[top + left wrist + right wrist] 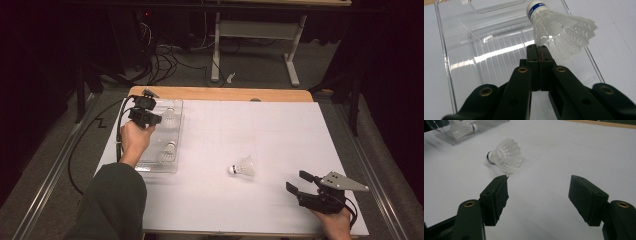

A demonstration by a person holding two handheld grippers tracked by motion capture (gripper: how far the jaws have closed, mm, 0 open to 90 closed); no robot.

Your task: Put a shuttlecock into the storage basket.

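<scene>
At the far left of the table (280,130), the left hand-held gripper (539,48) hangs over a clear plastic tray (454,50), its jaws pressed together at the tips and pinching the feather edge of a white shuttlecock (559,30). That shuttlecock stands just beyond the jaw tips, cork end (with a blue band) pointing up and away from the hand-held gripper and the skirt fanning out to its right in the left gripper view. In the high view the same hand-held gripper (159,119) sits above the far half of the tray (179,145), and a second shuttlecock (169,150) lies in the tray's near half, nearer the person than the jaws are.

The right hand-held gripper (538,192) rests low over the table at the near right corner, its jaws spread wide with nothing between them; bare white surface shows in the gap. Ahead of it and off to the left of its left jaw lies a third shuttlecock (505,156) on its side, cork pointing away to the left, skirt toward the jaws, near the jaw tip but apart from it. In the high view this shuttlecock (243,167) lies between the tray and the right hand-held gripper (300,182), closer to the latter.
</scene>
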